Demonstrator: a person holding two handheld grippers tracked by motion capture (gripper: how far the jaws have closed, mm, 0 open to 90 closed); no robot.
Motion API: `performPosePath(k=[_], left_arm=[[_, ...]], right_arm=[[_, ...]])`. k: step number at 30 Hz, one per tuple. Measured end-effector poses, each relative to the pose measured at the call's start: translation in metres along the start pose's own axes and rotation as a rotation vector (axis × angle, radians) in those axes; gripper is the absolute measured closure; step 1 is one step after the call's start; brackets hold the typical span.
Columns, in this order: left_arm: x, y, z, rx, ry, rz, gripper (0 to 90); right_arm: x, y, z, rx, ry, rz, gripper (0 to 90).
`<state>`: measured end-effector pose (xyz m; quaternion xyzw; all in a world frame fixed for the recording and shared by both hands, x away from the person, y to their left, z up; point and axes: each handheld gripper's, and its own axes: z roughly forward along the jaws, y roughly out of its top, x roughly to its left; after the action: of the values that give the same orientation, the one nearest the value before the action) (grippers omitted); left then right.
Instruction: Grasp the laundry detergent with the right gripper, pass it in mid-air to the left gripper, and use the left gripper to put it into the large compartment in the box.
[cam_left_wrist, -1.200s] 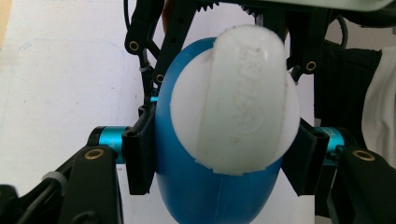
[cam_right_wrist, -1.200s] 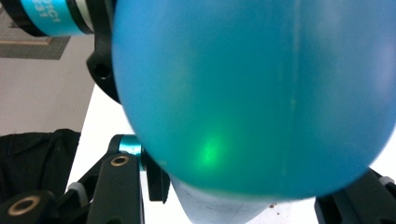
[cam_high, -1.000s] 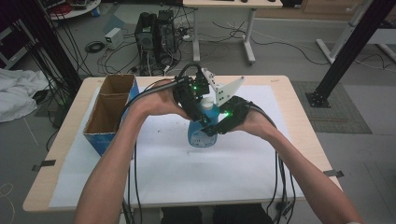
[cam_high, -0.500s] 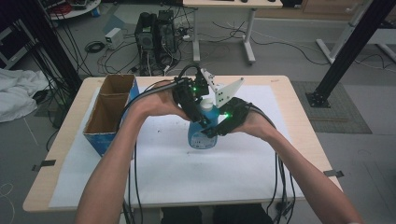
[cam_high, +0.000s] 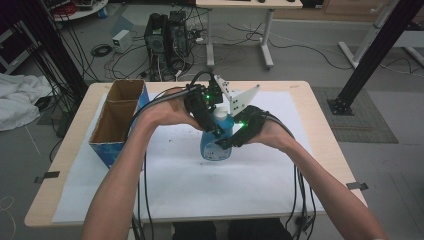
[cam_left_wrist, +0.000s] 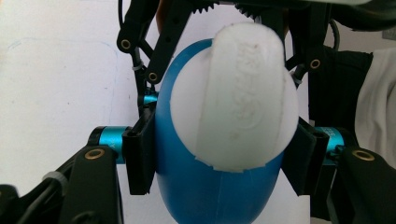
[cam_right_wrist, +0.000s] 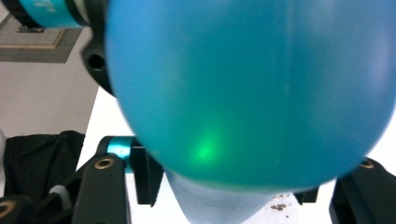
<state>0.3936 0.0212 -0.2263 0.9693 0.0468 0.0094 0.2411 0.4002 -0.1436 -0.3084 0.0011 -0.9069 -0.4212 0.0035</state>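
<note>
Furthest to the left gripper's left stands an open cardboard box (cam_high: 116, 123) at the table (cam_high: 320, 150) edge, well apart from the tools.

The left gripper (cam_high: 212, 127) reaches in over the white sheet (cam_high: 200, 180) and comes down on the blue bottle (cam_high: 216, 145) from above. In the left gripper view its two black jaws sit pressed against the bottle's blue shoulders, one on either side, just below the white cap (cam_left_wrist: 238, 98), so it is clamped on the bottle. The cap stands straight ahead of the jaws and hides most of what lies beyond; the other gripper's linkage is partly visible above it, cut off by the top edge.

The bottle stands upright on the sheet, between the two tools, its label too small to read from above.

The right gripper (cam_high: 231, 140) meets the bottle from its right side, low on the body. In the right gripper view the blurred blue wall sits right against the lens with a green glint on it, covering the jaw tips, so I cannot tell whether they are closed on it. Small dark crumbs (cam_right_wrist: 280, 205) lie on the sheet below.
</note>
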Motion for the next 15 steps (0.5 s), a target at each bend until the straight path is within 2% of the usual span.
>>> performPosePath(k=[2, 3, 13, 15], left_arm=[[0.0004, -0.0005, 0.0005, 0.009, -0.002, 0.005, 38.1], [-0.0004, -0.0009, 0.0014, -0.004, 0.000, -0.003, 38.1], [0.0000, -0.0017, -0.0012, -0.004, 0.000, 0.008, 38.1], [-0.0006, -0.0030, -0.0012, -0.012, -0.002, -0.013, 38.1]], right_arm=[[-0.0002, -0.0009, 0.0001, -0.003, -0.010, 0.004, 32.8], [0.0000, -0.0010, 0.0002, -0.002, -0.011, 0.006, 32.4], [0.0009, -0.0009, -0.0001, 0.008, -0.010, 0.009, 28.6], [0.0013, -0.0010, 0.0000, 0.014, -0.002, 0.020, 27.0]])
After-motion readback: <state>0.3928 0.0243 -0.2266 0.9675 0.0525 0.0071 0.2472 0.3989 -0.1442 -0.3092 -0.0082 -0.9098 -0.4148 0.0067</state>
